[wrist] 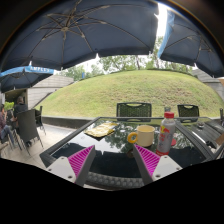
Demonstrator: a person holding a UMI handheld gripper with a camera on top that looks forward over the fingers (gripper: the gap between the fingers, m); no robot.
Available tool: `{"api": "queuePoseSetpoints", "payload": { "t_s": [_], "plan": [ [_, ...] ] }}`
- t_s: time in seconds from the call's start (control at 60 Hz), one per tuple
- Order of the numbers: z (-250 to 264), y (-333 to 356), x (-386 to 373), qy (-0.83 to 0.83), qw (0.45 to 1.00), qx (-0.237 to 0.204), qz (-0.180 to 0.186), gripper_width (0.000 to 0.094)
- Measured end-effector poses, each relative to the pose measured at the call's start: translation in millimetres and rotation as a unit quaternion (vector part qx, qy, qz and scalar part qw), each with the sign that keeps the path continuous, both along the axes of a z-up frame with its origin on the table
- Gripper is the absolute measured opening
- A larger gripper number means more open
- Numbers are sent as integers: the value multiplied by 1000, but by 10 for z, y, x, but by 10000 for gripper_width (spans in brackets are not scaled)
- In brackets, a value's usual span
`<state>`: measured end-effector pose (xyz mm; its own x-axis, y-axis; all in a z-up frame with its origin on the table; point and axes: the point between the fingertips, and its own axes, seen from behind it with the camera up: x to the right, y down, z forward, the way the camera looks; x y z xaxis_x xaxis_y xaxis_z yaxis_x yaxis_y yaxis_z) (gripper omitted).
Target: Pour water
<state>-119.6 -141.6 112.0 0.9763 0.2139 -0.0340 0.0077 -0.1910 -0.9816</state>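
One cup (144,134) and one bottle (166,133) stand beyond the gripper's (114,160) empty, parted jaws.

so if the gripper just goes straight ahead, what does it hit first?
Probably the yellow cup on the glass table: it stands just beyond the open gripper, slightly toward the right finger. The bottle is further right. Depth is unclear.

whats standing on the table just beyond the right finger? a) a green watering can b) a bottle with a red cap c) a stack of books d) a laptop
b, a bottle with a red cap stands on the glass table beyond the right finger, next to a yellow cup; the gripper is open with nothing between its fingers.
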Motion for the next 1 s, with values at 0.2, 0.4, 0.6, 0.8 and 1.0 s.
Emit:
{"api": "queuePoseSetpoints", "payload": {
  "t_s": [0.2,0.4,0.6,0.8,1.0],
  "plan": [
    [75,65,307,-3,1000,10,-18,807],
    [199,455,1098,27,998,22,-48,809],
    [90,1063,1655,8,996,28,-87,806],
    [73,1787,1852,-24,994,42,-102,695],
    [146,1872,1888,-9,992,74,-101,407]
  ]
}}
